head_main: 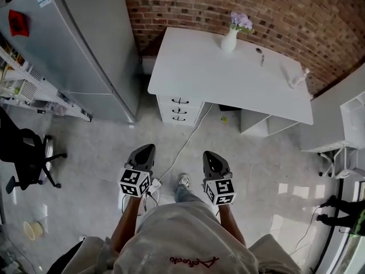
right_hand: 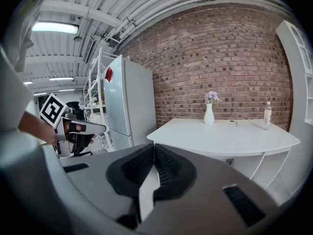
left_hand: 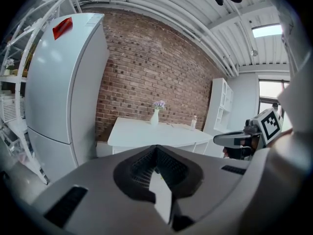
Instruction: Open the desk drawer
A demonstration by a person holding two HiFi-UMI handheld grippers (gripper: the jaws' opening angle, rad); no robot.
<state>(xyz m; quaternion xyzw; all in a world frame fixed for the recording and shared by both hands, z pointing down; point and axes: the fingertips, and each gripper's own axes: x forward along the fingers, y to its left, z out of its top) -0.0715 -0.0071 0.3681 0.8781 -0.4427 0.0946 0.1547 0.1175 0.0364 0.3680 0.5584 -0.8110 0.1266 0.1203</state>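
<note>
The left gripper [head_main: 146,149] and right gripper [head_main: 209,155] hang side by side, jaws closed on nothing, well apart from the white desk [head_main: 228,76] and its drawers [head_main: 179,109]

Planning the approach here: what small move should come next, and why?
Probably step forward toward the white rectangular desk: its closed white drawers with black handles lie well beyond the left claw and right claw, both shut and empty.
</note>
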